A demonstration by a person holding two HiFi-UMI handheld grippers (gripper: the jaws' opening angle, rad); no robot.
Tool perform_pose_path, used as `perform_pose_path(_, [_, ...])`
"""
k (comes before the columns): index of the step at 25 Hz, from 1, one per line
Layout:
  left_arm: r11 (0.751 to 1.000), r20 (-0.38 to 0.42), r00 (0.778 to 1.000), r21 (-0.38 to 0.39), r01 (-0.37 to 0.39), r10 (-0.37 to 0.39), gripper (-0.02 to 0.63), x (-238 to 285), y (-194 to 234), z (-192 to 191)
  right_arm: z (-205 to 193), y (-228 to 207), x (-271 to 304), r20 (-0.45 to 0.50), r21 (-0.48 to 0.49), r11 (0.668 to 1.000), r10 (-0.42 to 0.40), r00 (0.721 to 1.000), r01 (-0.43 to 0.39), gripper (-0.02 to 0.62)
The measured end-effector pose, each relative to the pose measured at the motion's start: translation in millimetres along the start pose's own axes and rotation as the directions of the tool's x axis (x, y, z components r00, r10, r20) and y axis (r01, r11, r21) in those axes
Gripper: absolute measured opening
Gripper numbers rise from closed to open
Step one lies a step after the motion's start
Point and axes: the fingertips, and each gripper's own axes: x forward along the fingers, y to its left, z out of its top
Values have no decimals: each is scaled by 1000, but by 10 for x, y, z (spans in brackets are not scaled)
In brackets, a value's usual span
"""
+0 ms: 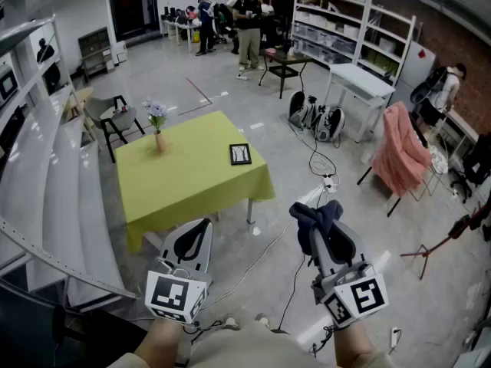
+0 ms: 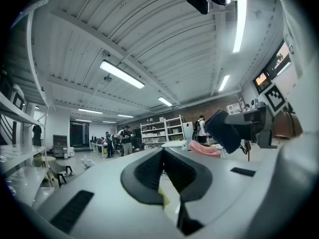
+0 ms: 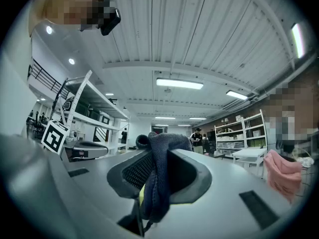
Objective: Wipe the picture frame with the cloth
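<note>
The black picture frame [image 1: 240,154] lies flat near the right edge of a yellow-green covered table [image 1: 192,182], well ahead of both grippers. My right gripper [image 1: 323,234] is held up over the floor, shut on a dark blue cloth [image 1: 316,215]. In the right gripper view the cloth [image 3: 160,173] hangs pinched between the jaws and bunches above them. My left gripper [image 1: 193,240] is raised beside it, near the table's front corner, with its jaws shut on nothing [image 2: 164,176]. The left gripper view also catches the cloth [image 2: 224,129] off to the right.
A vase of flowers [image 1: 158,126] stands at the table's far left. A chair [image 1: 116,117] sits behind the table, and white shelving [image 1: 38,175] runs along the left. A pink-draped chair [image 1: 399,150], floor cables [image 1: 314,163], bags and several people stand further off.
</note>
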Motion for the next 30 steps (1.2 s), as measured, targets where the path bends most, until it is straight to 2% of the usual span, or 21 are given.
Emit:
perform_pose_path(6, [1000,-7,1000,0,3,-3,8,50,-25,-49,-74,-69,25,8,38,999,-2,1000,2,97])
perform_pose_path(12, [1000,-24,1000,5,-3,3,8,101,-97,-93,-159,-147,18,-7,35,999,7,1000,-7,98])
perform_pose_path(30, [999,-50,998,15,-46,46,8,485,-591,-222,-516,-779,-70,-43,49,997,61,997,-59,98])
